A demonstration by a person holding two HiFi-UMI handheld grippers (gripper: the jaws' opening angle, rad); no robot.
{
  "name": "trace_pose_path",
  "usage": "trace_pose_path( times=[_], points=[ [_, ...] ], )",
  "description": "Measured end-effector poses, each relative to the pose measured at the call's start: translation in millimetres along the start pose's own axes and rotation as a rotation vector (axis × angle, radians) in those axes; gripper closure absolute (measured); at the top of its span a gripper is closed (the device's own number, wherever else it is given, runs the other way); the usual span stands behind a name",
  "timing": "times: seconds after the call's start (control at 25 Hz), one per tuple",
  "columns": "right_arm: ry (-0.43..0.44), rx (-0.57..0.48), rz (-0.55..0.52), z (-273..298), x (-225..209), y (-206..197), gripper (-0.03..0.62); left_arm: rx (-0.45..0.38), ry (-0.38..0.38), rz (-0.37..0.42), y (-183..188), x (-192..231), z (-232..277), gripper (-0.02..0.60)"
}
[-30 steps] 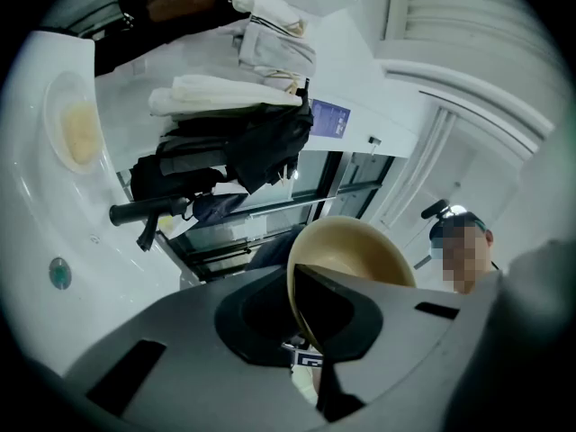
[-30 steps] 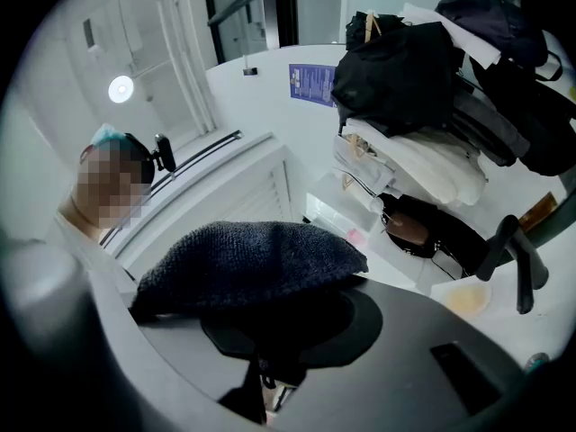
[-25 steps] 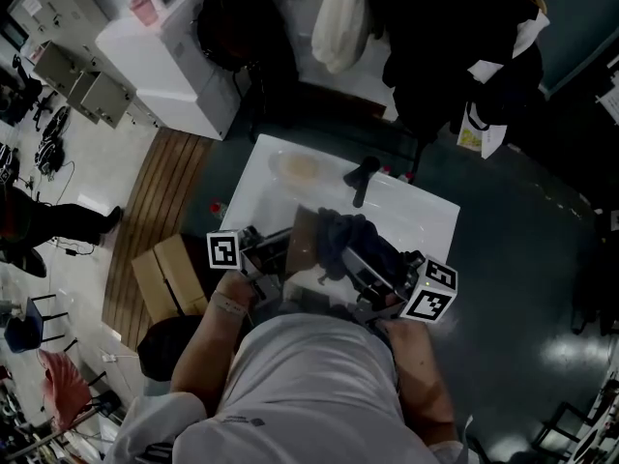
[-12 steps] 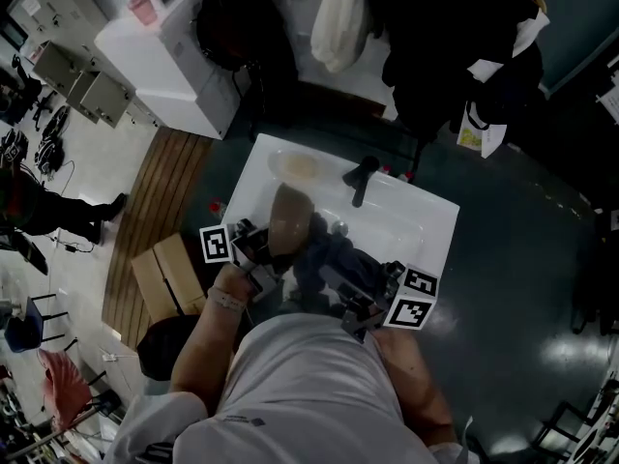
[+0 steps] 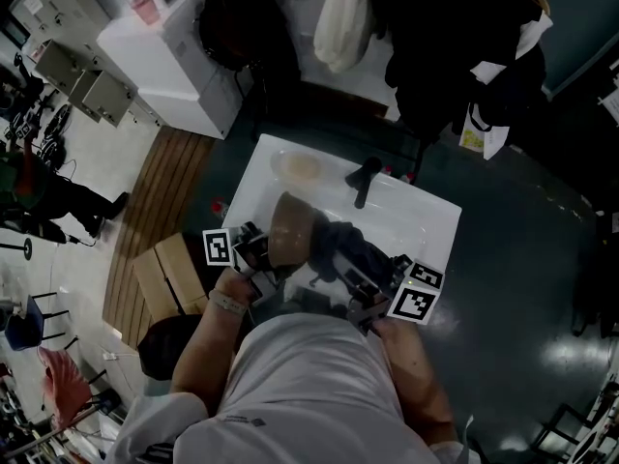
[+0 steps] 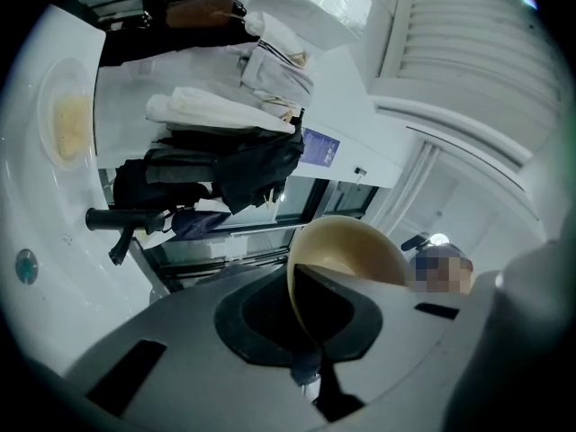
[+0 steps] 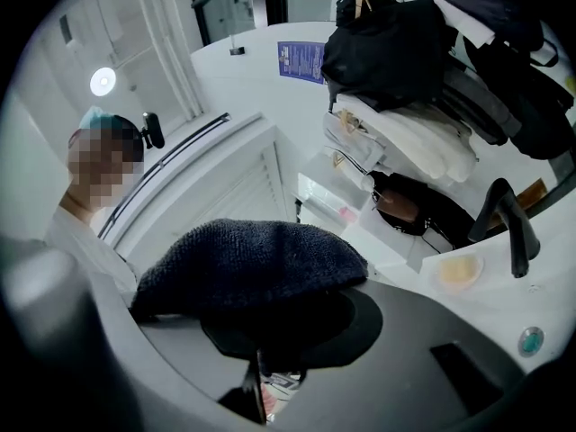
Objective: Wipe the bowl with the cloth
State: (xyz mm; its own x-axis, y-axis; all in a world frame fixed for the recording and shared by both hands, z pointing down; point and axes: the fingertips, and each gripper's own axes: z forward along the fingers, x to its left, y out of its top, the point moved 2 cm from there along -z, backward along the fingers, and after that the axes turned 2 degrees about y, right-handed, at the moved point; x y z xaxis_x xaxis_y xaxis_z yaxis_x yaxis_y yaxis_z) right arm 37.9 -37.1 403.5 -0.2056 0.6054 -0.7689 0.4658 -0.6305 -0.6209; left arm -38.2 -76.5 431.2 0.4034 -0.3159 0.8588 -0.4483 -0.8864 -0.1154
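A tan bowl (image 5: 290, 228) is held on edge above the white sink (image 5: 426, 216), and my left gripper (image 5: 263, 255) is shut on its rim. In the left gripper view the bowl (image 6: 355, 248) rises from between the closed jaws of that gripper (image 6: 309, 354). A dark cloth (image 5: 345, 243) is bunched just right of the bowl, touching it, with my right gripper (image 5: 366, 280) shut on it. The right gripper view has the cloth (image 7: 247, 266) draped over the jaws of the right gripper (image 7: 265, 354).
A black faucet (image 5: 364, 177) stands at the sink's back edge, with a yellowish soap dish (image 5: 299, 167) to its left. White cabinet (image 5: 169, 56) and hanging clothes (image 5: 340, 17) lie beyond. A cardboard box (image 5: 169, 274) sits on the floor at left.
The bowl came up from low in the sink and now stands on edge. The cloth and the right gripper shifted left, then back slightly right, staying against the bowl.
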Motion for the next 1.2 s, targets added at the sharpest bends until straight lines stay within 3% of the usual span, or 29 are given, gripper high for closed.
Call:
trace_pose_path(
  times=[0.28,0.44,0.84,1.2],
  points=[
    [-0.016,-0.047,-0.032,2.1,1.2,23.4,0.519,0.051,0.05,-0.009,-14.2,12.2,-3.2,0.561],
    [0.009,-0.042,-0.044,3.8,8.2,27.0,0.519,0.035,0.086,-0.027,-15.5,23.5,-4.3,0.561],
    [0.044,0.033,-0.017,4.9,15.4,-1.9,0.519,-0.012,0.062,-0.047,-5.4,22.3,-4.7,0.561],
    [-0.026,0.066,-0.003,-0.9,-5.5,-15.4,0.519,-0.003,0.071,-0.02,-2.6,17.3,-5.7,0.561]
  ],
)
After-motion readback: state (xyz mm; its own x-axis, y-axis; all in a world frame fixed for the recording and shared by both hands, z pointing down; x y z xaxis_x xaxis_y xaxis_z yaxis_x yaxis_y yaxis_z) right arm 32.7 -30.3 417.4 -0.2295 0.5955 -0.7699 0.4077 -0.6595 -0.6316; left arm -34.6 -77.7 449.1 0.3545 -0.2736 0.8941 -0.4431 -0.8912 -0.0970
